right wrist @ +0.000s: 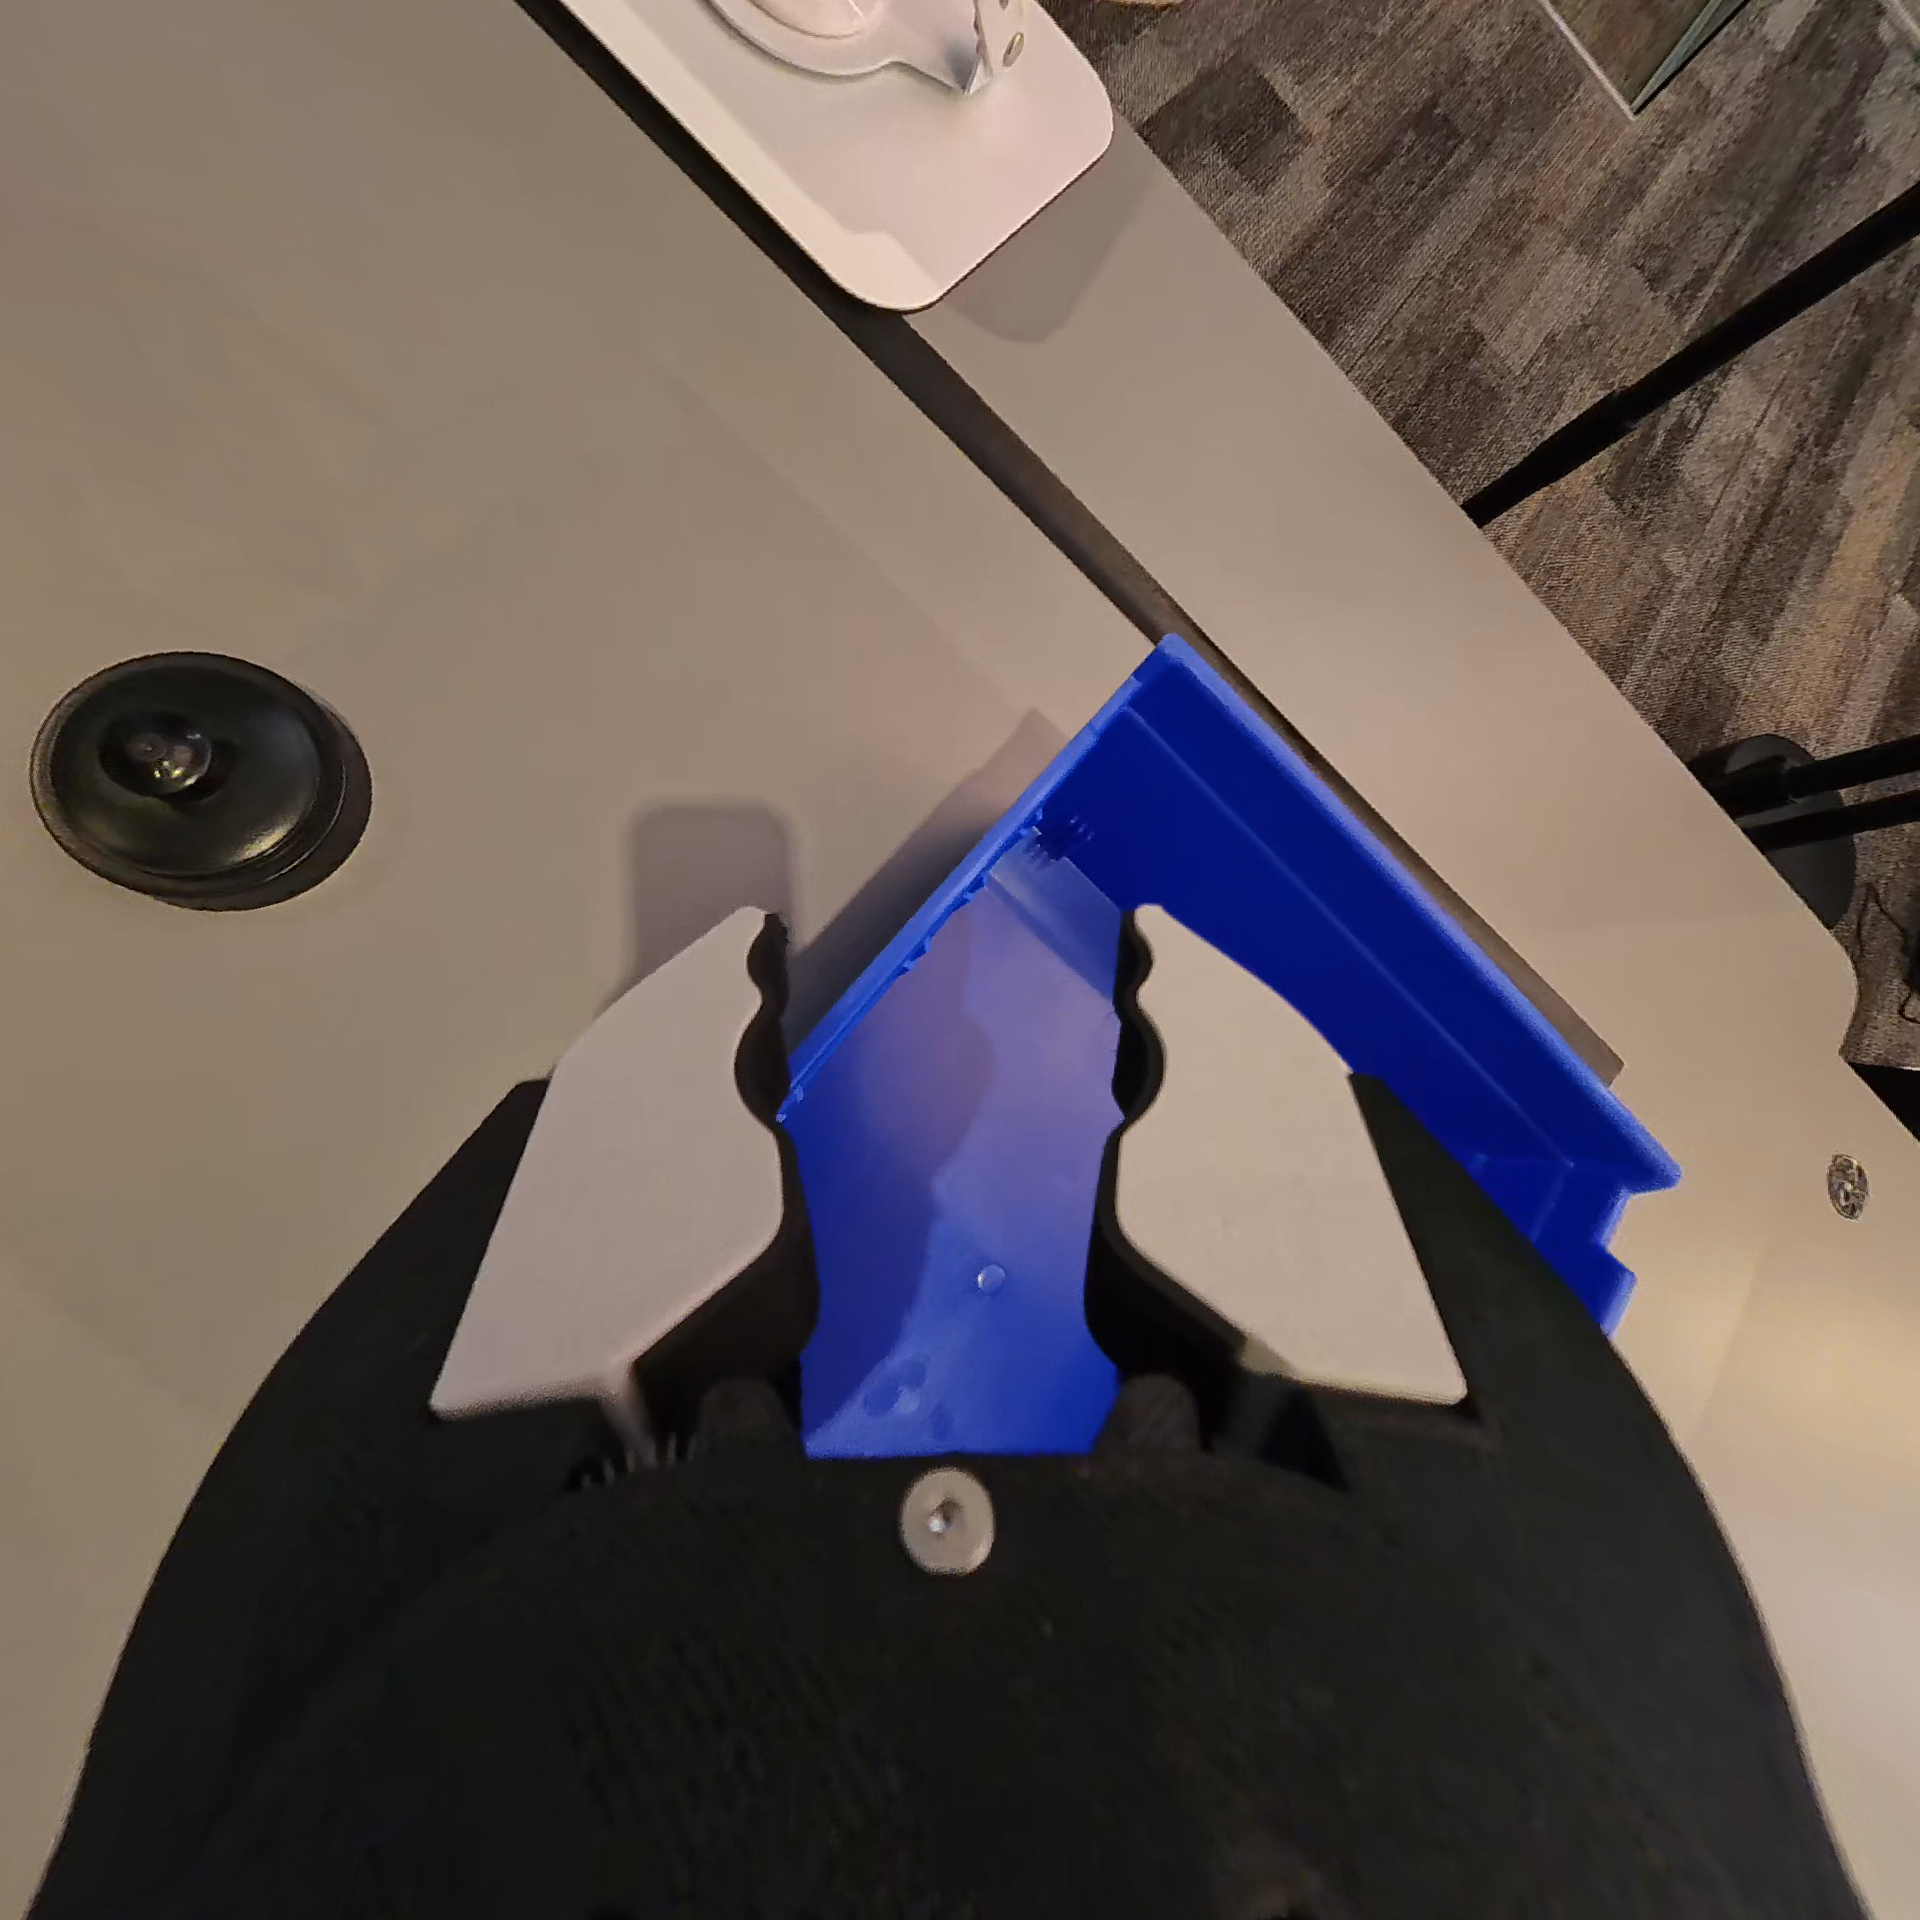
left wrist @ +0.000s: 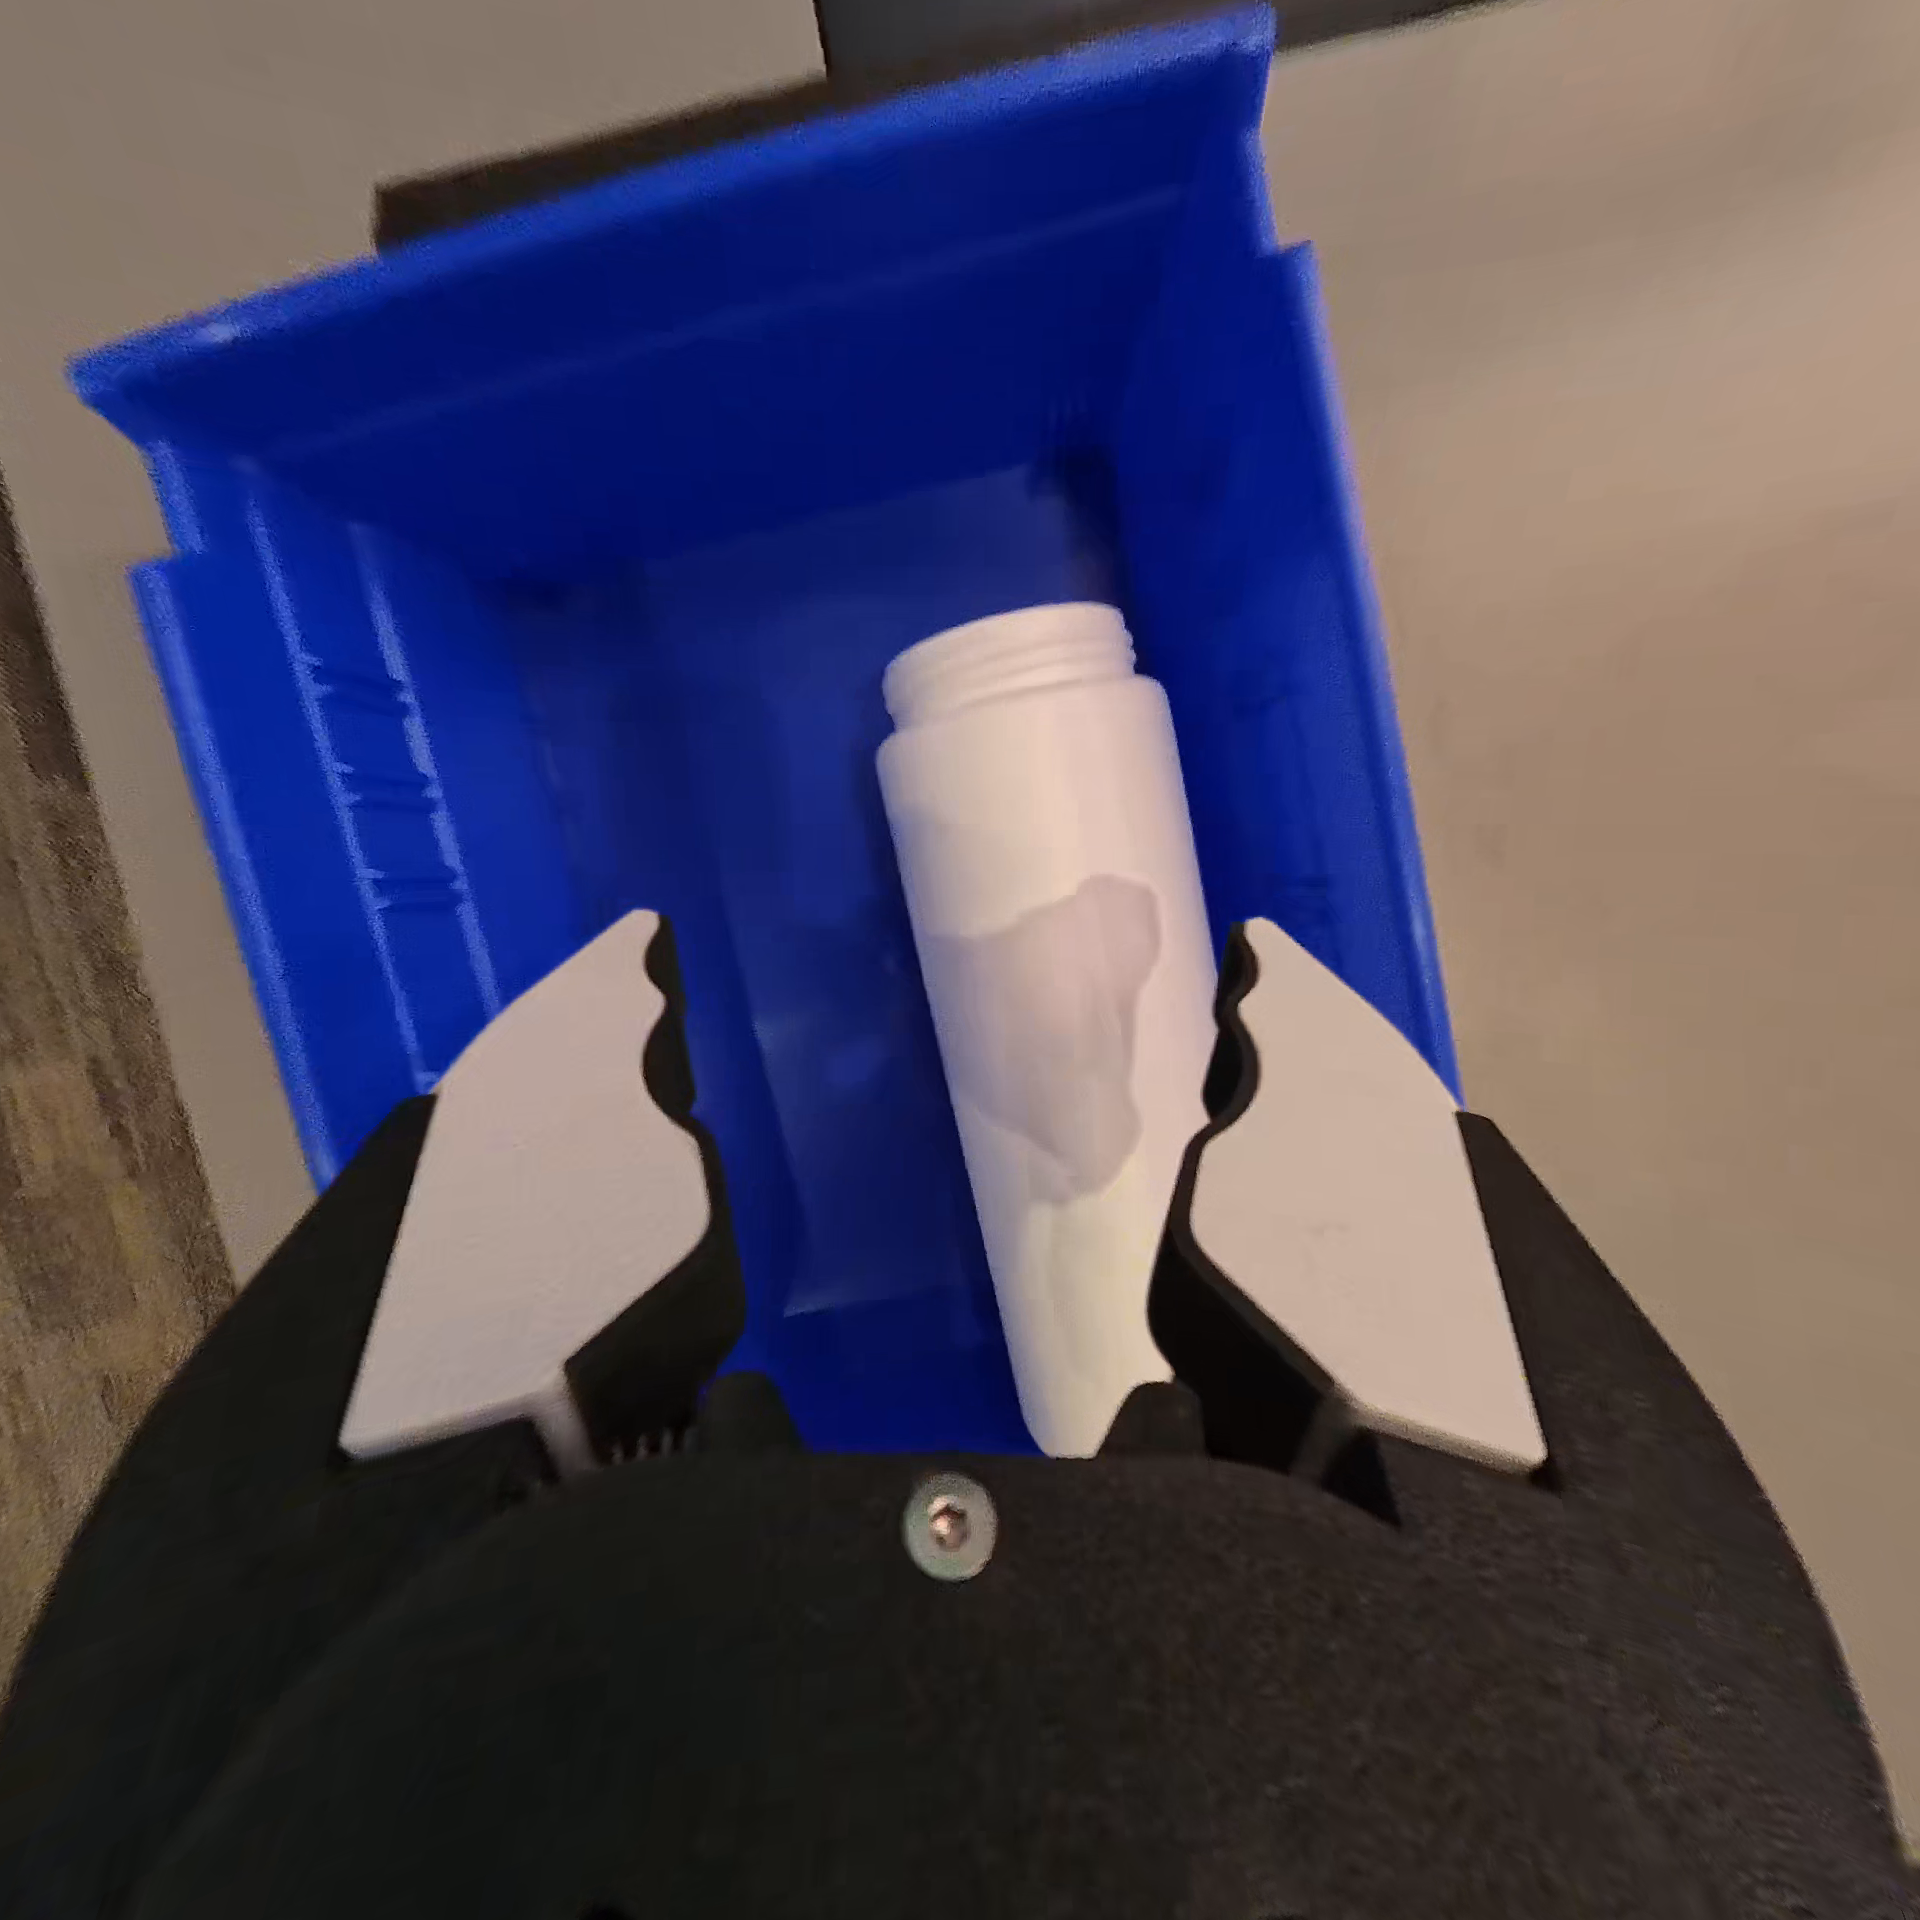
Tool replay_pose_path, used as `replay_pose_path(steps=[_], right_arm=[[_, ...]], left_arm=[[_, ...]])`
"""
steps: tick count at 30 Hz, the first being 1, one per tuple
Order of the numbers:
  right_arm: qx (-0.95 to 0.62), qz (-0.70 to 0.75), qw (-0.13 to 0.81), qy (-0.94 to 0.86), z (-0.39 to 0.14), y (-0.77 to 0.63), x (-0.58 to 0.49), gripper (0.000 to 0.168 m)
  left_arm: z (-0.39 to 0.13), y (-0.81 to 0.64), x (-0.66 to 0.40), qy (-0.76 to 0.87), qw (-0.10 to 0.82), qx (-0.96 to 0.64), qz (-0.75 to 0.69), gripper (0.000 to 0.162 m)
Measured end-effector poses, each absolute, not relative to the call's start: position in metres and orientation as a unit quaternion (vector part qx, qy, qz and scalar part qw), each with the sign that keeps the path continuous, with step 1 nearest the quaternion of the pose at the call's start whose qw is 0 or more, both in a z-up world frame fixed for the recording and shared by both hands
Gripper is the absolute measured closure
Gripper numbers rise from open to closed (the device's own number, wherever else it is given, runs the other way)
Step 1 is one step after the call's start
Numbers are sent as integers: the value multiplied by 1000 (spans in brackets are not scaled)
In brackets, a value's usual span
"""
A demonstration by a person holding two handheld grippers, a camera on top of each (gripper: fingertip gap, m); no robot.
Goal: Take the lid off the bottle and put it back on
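A white bottle (left wrist: 1039,831) lies on its side inside a blue plastic bin (left wrist: 623,416). Its bare threaded neck points away from me, and no lid shows in either view. My left gripper (left wrist: 945,930) is open and hovers over the bin. The bottle's body runs between its fingers, close to the right finger (left wrist: 1340,1143). My right gripper (right wrist: 954,920) is open and empty. It sits over one corner of the blue bin (right wrist: 1351,935), with a bin wall showing between its fingers. The bottle is hidden in the right wrist view.
The bin stands on a grey table (right wrist: 520,468) near a seam and the table's edge. A black round grommet (right wrist: 197,779) sits to the left. A flat white device (right wrist: 914,135) lies at the far end. Patterned carpet (right wrist: 1558,260) lies beyond the edge.
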State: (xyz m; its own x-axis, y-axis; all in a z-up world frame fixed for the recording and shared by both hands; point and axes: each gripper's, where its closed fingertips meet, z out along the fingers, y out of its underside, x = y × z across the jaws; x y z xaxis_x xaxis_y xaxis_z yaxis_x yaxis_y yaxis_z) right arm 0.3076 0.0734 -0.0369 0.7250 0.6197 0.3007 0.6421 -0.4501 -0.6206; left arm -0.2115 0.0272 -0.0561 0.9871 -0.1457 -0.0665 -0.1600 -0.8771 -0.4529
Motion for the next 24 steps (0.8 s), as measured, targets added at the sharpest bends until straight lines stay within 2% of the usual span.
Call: replay_pose_path(steps=[7, 17, 24], right_arm=[[-852, -16, 368, -373, -37, 73, 308, 106], [-854, -21, 356, -378, -42, 72, 310, 106], [-854, -25, 353, -382, -44, 72, 310, 106]], left_arm=[[-101, 20, -208, 93, 131, -987, 26, 57], [-143, 6, -218, 107, 25, -991, 77, 65], [-147, 5, -223, 89, 21, -994, 54, 61]])
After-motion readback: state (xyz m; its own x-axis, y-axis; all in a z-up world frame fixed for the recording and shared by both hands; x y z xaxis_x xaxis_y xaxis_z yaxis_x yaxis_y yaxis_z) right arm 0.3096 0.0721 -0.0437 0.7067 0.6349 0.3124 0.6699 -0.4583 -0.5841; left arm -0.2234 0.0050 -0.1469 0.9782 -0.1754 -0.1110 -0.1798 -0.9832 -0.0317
